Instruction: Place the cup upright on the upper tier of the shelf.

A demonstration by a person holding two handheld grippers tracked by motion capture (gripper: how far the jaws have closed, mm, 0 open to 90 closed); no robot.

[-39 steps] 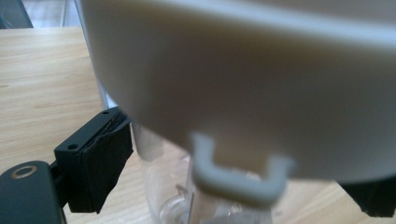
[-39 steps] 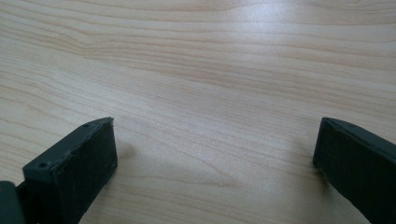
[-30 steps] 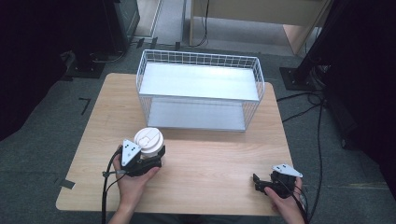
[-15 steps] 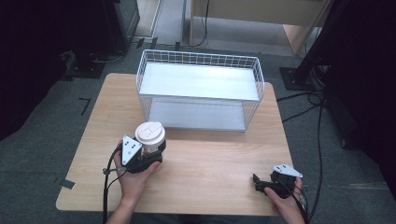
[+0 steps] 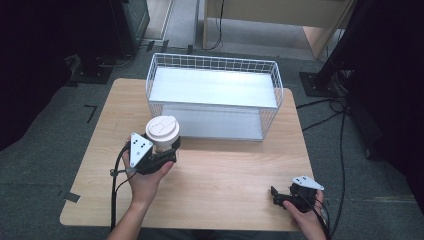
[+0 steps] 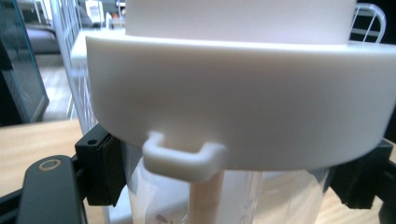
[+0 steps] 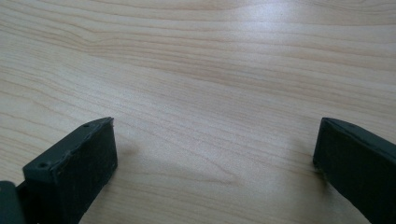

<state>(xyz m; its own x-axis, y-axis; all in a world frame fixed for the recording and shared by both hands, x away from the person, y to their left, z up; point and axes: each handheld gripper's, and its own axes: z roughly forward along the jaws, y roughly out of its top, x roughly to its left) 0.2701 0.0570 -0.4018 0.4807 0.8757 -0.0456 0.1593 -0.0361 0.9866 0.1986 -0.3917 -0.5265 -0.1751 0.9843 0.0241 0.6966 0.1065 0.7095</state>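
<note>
Near the table's point(image 5: 225, 165) front-left part, just short of the wire basket's point(image 5: 215, 95) front-left corner, your left gripper point(image 5: 167, 150) has its jaws clamped on a lidded takeaway cup point(image 5: 162, 132), gripping the clear body just beneath the white lid point(image 6: 238, 102). The jaws have just been closing, and the cup now sits firmly between them. In the left gripper view a straw-like stick point(image 6: 203, 200) runs down inside the translucent wall. Treat this cup as light and thin-walled: it will likely dent if you squeeze harder, and the smooth plastic could slip downward if you loosen. The lid's overhanging rim gives you a natural stop, so the hold right under it looks like the safest place. Keep it upright, as whether it holds liquid is not clear. Your right gripper point(image 5: 280, 196) rests near the front-right corner with its jaws spread wide over bare wood, holding nothing
</note>
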